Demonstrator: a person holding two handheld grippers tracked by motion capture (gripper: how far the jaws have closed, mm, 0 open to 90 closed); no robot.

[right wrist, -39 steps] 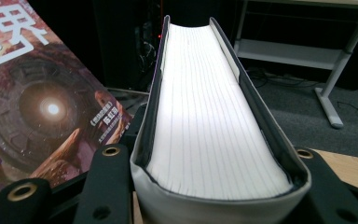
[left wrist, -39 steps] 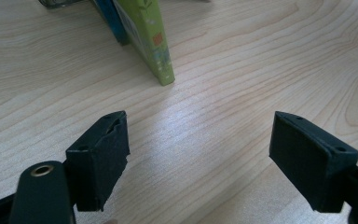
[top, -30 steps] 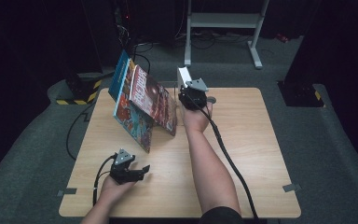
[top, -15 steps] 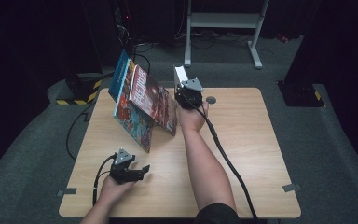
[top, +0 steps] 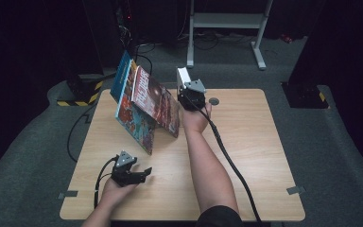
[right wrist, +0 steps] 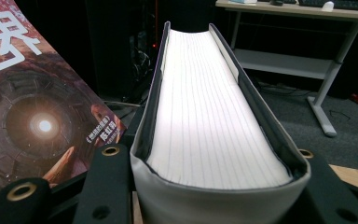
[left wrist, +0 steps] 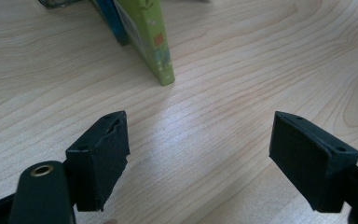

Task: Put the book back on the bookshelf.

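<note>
My right gripper [top: 187, 91] is shut on a thick grey-covered book [top: 183, 77] with white page edges, held up above the back middle of the wooden table [top: 246, 156]. In the right gripper view the thick book [right wrist: 209, 116] sits clamped between both black jaws of the right gripper [right wrist: 214, 198]. Just to its left leans a red-brown paperback [top: 153, 99] against a blue book [top: 122, 78]; the paperback's cover [right wrist: 32, 112] is close beside the jaws. My left gripper [top: 143, 173] rests open near the front left, nothing between the jaws of the left gripper [left wrist: 198, 154].
A green book's corner [left wrist: 151, 37] stands on the table ahead of the left gripper. A small dark disc [top: 213, 100] lies at the back of the table. A white desk frame [top: 227, 21] stands behind, and a yellow-black striped block [top: 80, 97] sits on the floor at left.
The right gripper and its thick book have edged slightly left, toward the leaning books. The left gripper has kept still.
</note>
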